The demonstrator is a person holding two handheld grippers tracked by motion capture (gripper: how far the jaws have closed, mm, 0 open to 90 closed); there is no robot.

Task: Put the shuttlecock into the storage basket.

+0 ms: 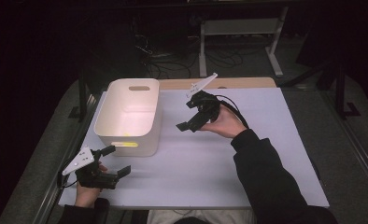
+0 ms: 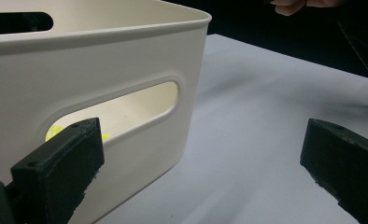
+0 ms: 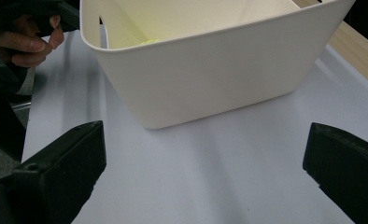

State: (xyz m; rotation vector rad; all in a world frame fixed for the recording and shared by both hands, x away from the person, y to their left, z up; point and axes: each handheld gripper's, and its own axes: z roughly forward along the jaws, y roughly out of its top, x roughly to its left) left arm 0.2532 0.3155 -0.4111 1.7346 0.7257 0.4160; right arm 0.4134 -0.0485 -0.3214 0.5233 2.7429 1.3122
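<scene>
1. White table [image 1: 229, 177], bare around the work.
2. Cream plastic bin [image 1: 128, 135], left of centre, slotted handles; something yellow lies inside.
3. Right gripper [image 1: 187, 114], jaws spread, empty, raised beside the bin.
4. Left gripper [image 1: 116, 161], also spread, empty; best approach squarely toward the handle slot.

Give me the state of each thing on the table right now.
White bin: upright on the table, open-topped, something yellow lying inside.
Left claw: open, holding nothing, beside the bin's near wall.
Right claw: open, holding nothing, right of the bin.
</scene>
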